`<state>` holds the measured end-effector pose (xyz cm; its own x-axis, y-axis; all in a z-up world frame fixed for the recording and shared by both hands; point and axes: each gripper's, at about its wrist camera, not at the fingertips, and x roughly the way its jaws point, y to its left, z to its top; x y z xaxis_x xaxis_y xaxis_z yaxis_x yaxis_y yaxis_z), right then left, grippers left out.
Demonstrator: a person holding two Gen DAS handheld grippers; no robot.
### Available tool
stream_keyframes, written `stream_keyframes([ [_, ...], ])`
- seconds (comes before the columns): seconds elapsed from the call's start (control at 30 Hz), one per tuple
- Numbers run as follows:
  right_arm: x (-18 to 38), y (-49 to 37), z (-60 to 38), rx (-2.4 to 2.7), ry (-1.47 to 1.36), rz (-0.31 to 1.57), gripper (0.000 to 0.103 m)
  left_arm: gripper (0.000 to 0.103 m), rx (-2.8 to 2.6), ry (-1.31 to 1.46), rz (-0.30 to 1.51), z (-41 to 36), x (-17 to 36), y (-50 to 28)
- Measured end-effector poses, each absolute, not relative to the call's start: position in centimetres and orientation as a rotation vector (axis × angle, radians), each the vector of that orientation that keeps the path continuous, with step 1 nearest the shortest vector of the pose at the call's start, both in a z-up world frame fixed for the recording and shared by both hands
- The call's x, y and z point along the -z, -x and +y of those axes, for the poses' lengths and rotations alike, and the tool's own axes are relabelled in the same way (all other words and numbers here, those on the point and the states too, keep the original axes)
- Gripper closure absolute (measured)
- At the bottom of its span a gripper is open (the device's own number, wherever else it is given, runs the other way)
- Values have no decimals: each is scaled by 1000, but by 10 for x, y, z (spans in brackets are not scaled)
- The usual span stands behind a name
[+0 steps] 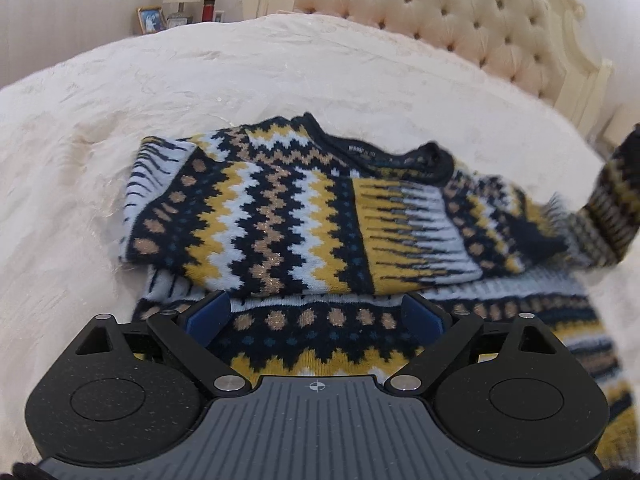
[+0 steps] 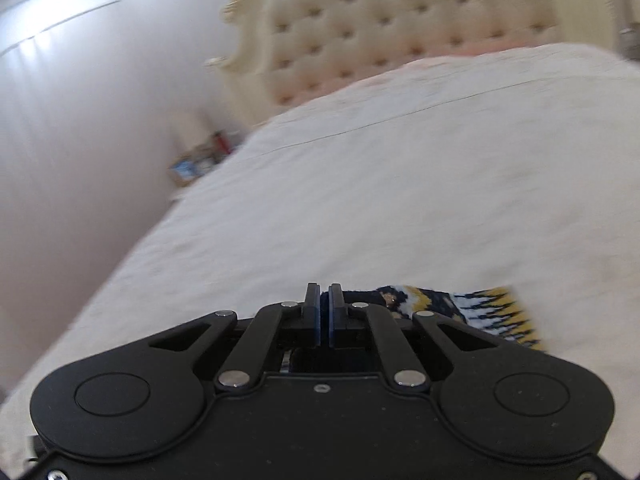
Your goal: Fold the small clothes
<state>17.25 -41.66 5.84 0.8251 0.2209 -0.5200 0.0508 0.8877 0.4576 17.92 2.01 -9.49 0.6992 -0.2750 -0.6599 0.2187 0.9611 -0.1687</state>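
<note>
Sweater (image 1: 280,208), knitted in navy, mustard, white and tan zigzags and dots, is spread on the bed (image 1: 120,100), partly folded, one sleeve laid across its chest. The left gripper (image 1: 316,314) is held wide apart just above the sweater's lower part, nothing between its blue pads (image 1: 204,316). The right gripper (image 2: 324,312) is pressed together; whether cloth is pinched cannot be told. A strip of sweater (image 2: 460,312) is seen just beside it. The headboard (image 1: 460,16) stands beyond the sweater.
</note>
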Motion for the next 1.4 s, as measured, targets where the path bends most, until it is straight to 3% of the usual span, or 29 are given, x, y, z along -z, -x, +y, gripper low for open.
stream_keyframes([
  [0.23, -36, -196, -322, -311, -479, 667, 93, 10, 312, 159, 709, 49, 72, -167],
  [0.57, 40, -212, -216, -428, -425, 810, 92, 10, 356, 164, 722, 74, 77, -157],
  [0.8, 76, -198, -207, -410, -314, 810, 81, 10, 379, 131, 736, 59, 85, -159],
  [0.83, 77, -194, -211, -408, -312, 800, 60, 10, 385, 124, 736, 54, 86, -161],
  [0.9, 77, -182, -220, -409, -309, 765, 40, 10, 394, 107, 733, 45, 87, -163],
  [1.23, 74, -115, -269, -301, -172, 615, 39, 11, 466, 63, 739, -8, 91, -174],
  [1.4, 86, -89, -295, -241, -197, 559, 39, 19, 482, 62, 782, -33, 101, -186],
])
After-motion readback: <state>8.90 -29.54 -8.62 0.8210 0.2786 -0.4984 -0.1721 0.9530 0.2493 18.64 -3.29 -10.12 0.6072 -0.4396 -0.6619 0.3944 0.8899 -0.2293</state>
